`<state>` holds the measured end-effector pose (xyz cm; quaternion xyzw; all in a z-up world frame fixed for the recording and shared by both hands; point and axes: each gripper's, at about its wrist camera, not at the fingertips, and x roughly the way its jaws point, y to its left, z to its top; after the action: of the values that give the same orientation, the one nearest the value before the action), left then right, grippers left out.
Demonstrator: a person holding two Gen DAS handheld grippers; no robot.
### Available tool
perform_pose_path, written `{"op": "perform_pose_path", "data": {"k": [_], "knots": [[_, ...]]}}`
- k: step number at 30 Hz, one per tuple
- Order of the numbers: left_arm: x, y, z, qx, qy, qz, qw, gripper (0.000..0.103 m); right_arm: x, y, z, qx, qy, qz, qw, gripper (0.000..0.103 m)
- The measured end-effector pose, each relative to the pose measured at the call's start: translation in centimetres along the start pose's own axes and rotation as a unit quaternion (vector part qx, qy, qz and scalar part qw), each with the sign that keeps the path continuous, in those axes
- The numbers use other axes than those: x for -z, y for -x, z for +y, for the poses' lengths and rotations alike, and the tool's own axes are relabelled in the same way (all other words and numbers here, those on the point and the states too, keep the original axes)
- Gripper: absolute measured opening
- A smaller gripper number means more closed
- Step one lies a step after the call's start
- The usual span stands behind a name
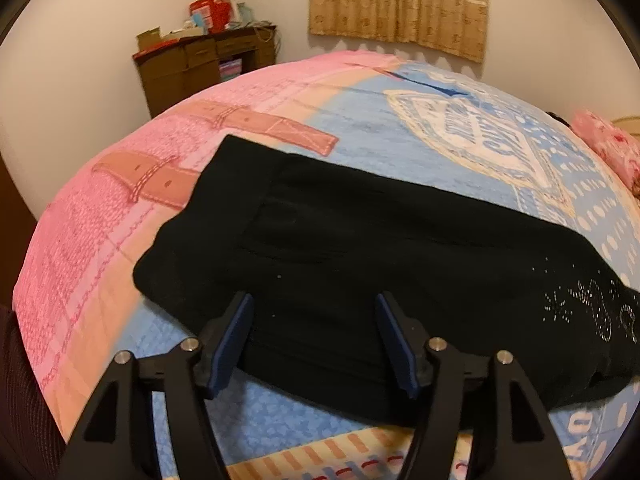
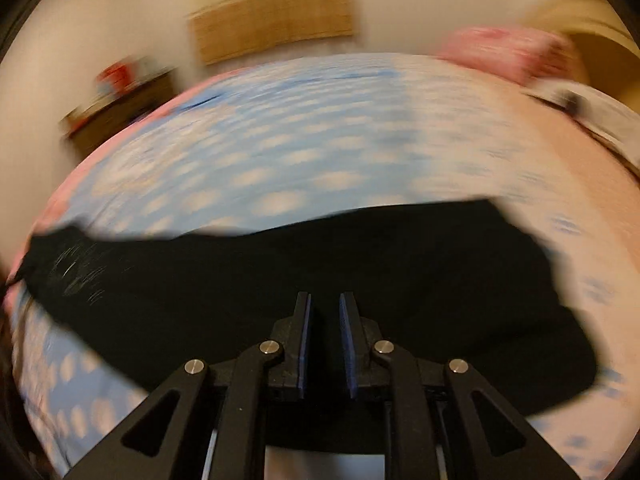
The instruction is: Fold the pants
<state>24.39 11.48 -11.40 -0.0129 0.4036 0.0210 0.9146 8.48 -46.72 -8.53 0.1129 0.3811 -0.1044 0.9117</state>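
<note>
1. On a bed [image 1: 120,240] under a pink-and-blue printed cover, black pants [image 1: 360,248] lie flat, their long axis running crosswise from the pink side toward the dotted blue side.
2. Directly ahead of the left tool [image 1: 316,300], the near long edge of the pants sits between its spread blue pads [image 1: 234,340]; the pads stand clear of the cloth on either side and pinch nothing.
3. Over the other stretch of the garment, the right tool [image 2: 324,298] points down at the black fabric with its jaws nearly pressed together, a narrow gap showing; the view is blurred, and nothing appears caught between them.
4. A rhinestone pattern [image 1: 592,308] marks the portion lying between the two tools' stations.
5. Judged from this layout, the left tool is the nearer to a grippable edge, so any fold would likely carry one end along the long axis toward the other.
</note>
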Motion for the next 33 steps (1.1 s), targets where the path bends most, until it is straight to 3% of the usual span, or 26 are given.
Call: {"op": "perform_pose_path", "data": {"k": [2, 4, 5, 6, 7, 15, 18, 20, 21, 22, 29, 31, 33], "knots": [[0.0, 0.3, 0.0, -0.01, 0.005, 0.001, 0.9999, 0.066, -0.7, 1.8, -4.0, 0.028, -0.066, -0.036, 0.997, 0.015], [0.1, 0.5, -0.2, -0.024, 0.003, 0.001, 0.9997, 0.066, -1.3, 2.8, -6.5, 0.017, -0.1, -0.052, 0.993, 0.02], [0.2, 0.5, -0.4, -0.031, 0.001, 0.003, 0.9995, 0.066, -1.6, 2.9, -7.3, 0.013, -0.106, -0.052, 0.993, 0.027], [0.3, 0.5, -0.5, -0.036, 0.001, 0.004, 0.9993, 0.066, -1.8, 2.8, -8.1, 0.016, -0.105, -0.047, 0.993, 0.043], [0.4, 0.5, -0.5, -0.04, 0.002, 0.005, 0.9992, 0.067, -1.7, 3.0, -8.3, 0.02, -0.1, -0.044, 0.994, 0.052], [0.2, 0.2, -0.8, -0.074, 0.026, 0.016, 0.9967, 0.072, -4.6, -0.4, -9.7, 0.016, -0.035, -0.023, 0.999, 0.052], [0.1, 0.1, -1.0, -0.085, 0.028, 0.019, 0.9958, 0.073, -5.4, -3.3, -9.9, 0.002, -0.032, 0.018, 0.999, 0.052], [0.1, 0.1, -1.2, -0.088, 0.026, 0.019, 0.9956, 0.073, -5.4, -4.7, -9.2, 0.02, 0.001, 0.041, 0.999, 0.044], [0.1, 0.1, -1.3, -0.09, 0.023, 0.019, 0.9955, 0.073, -5.3, -4.7, -8.4, 0.036, 0.037, 0.036, 0.998, 0.016], [0.1, 0.1, -1.3, -0.091, 0.02, 0.019, 0.9955, 0.073, -5.3, -4.4, -7.7, 0.044, 0.064, 0.034, 0.996, 0.005], [-0.1, 0.1, -1.2, -0.089, 0.007, 0.019, 0.9958, 0.075, -4.9, 4.4, -8.6, 0.098, 0.005, -0.091, 0.991, 0.005], [-0.2, 0.0, -1.3, -0.086, 0.001, 0.017, 0.9961, 0.075, -4.3, 5.8, -9.2, 0.134, -0.014, -0.092, 0.987, 0.005], [-0.3, -0.1, -1.4, -0.086, -0.005, 0.015, 0.9961, 0.076, -3.4, 4.6, -10.1, 0.137, -0.032, -0.061, 0.988, 0.005]]}}
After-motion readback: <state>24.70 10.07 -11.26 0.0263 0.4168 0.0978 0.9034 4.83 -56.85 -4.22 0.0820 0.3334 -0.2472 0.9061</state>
